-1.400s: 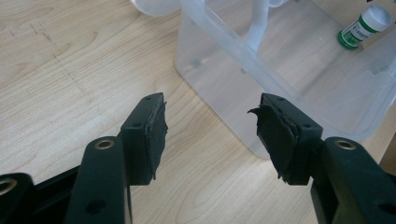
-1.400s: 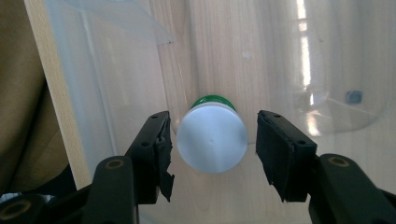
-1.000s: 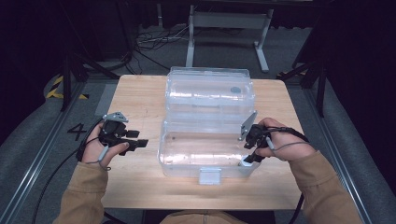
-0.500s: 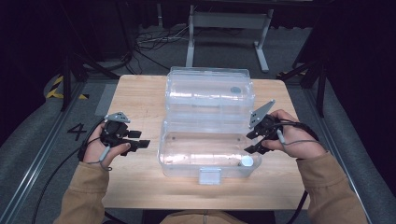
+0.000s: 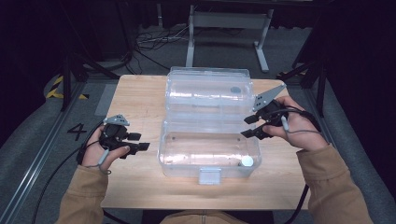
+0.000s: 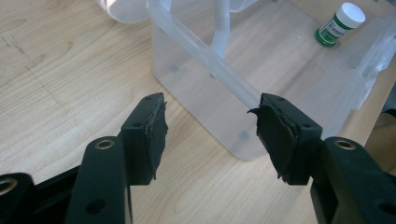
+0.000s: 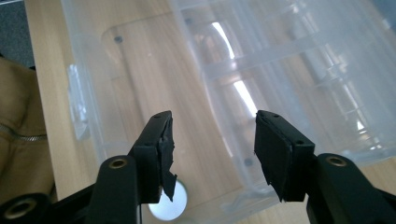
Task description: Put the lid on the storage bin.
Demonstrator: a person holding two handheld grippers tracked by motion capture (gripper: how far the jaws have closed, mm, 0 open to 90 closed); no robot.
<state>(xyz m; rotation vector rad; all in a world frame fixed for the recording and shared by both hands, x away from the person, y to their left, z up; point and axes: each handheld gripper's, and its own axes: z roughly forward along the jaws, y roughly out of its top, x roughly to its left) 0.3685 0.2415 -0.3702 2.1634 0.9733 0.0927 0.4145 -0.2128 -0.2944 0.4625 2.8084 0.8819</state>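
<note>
Right tongs (image 5: 250, 126) spread and empty above clear box (image 5: 208, 156) near its right wall, jaws just easing closer, left tongs (image 6: 210, 128) spread beside box's left wall, green label on white-capped bottle (image 6: 339, 23) legible from left gripper view, high view giving mere white cap in box's front right corner, both hands level over table (image 5: 135, 93).

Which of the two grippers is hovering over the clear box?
The right gripper: it hangs open above the clear box, over the white-capped bottle. The left gripper sits beside the box, over bare table.
</note>
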